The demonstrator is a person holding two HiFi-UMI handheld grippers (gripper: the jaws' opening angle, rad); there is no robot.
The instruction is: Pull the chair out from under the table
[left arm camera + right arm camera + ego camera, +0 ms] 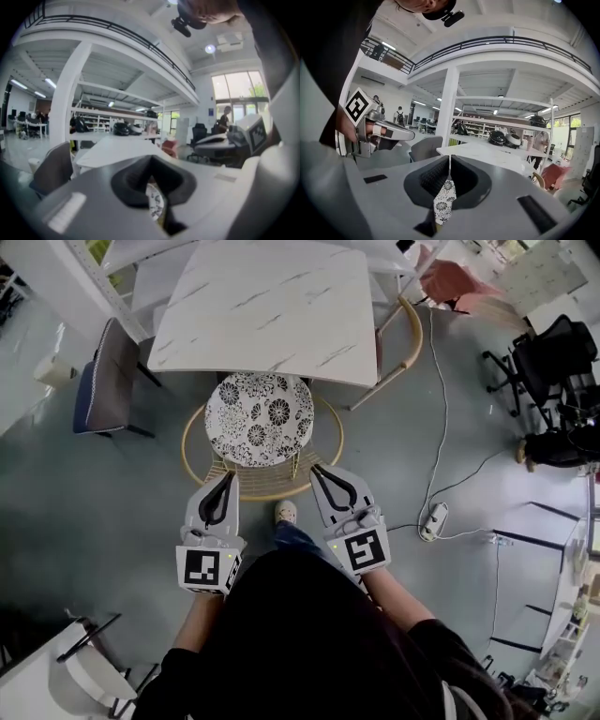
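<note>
Marble-topped, the table (262,306) overhangs only the far edge of the chair (260,418); most of its flowered seat shows on your side of the table. Your left gripper (226,478) and right gripper (318,471) hover over the chair's curved back, both clenched on nothing. With no grip taken, I judge the whole pull lies ahead.

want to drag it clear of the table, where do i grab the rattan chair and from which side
Take the backrest's curved top rail, coming from the side away from the marble table. The rattan chair has its seat front tucked under the tabletop edge. That thin rail is exposed, right ahead of the left gripper and right gripper, both shut now.
</note>
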